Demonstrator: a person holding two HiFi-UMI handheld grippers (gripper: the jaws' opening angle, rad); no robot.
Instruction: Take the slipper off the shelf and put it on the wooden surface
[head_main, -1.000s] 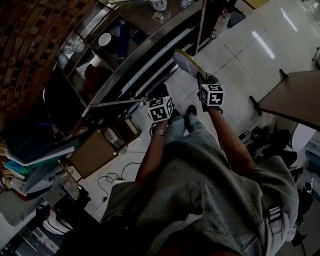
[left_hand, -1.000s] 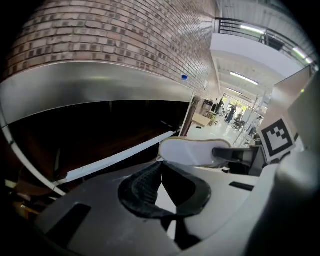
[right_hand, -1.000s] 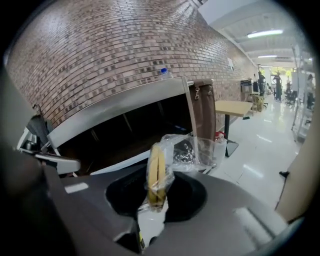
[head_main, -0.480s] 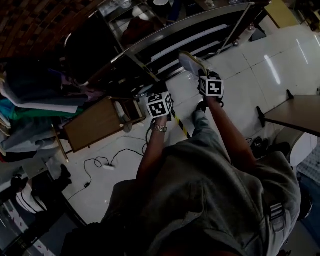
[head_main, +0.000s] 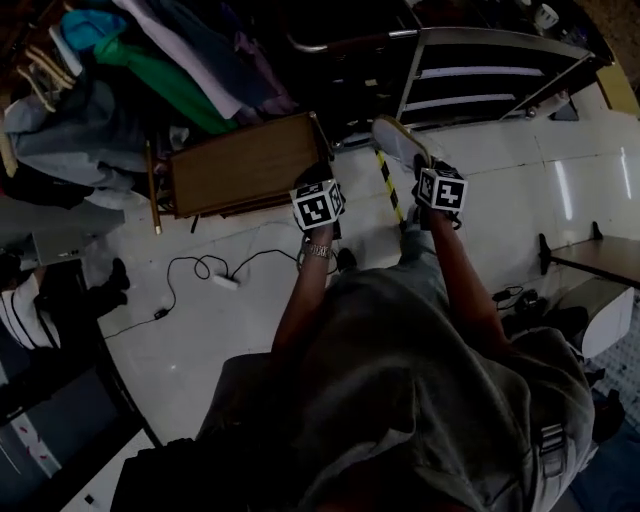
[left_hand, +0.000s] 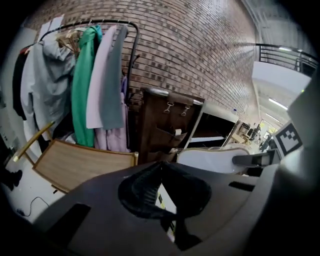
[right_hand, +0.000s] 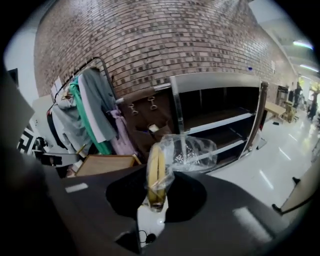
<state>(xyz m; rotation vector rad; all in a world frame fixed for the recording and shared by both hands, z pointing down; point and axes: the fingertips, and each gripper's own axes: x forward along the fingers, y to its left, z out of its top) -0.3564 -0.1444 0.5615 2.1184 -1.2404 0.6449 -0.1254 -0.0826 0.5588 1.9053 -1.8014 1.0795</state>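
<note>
The slipper (head_main: 400, 140), pale with a yellow-edged sole and wrapped in clear plastic, sticks forward from my right gripper (head_main: 425, 166). In the right gripper view the slipper (right_hand: 156, 172) shows edge-on, with the jaws of the right gripper (right_hand: 156, 197) shut on its near end. The wooden surface (head_main: 245, 165) is a low board on the floor, left of both grippers. My left gripper (head_main: 318, 182) hovers by the board's right edge, its tips together with nothing held. The left gripper view shows the board (left_hand: 75, 167) at lower left and the slipper (left_hand: 210, 160) to the right.
The metal shelf (head_main: 480, 80) stands at the back right. A rack of hanging clothes (head_main: 150, 70) is behind the board. A cable with a power strip (head_main: 220, 280) lies on the white floor. Yellow-black tape (head_main: 388, 190) runs between the grippers. A table (head_main: 600, 260) is at right.
The person has turned from the shelf toward the wooden board. Both grippers moved with them, the right one still carrying the slipper. The board now lies just left of the grippers.
</note>
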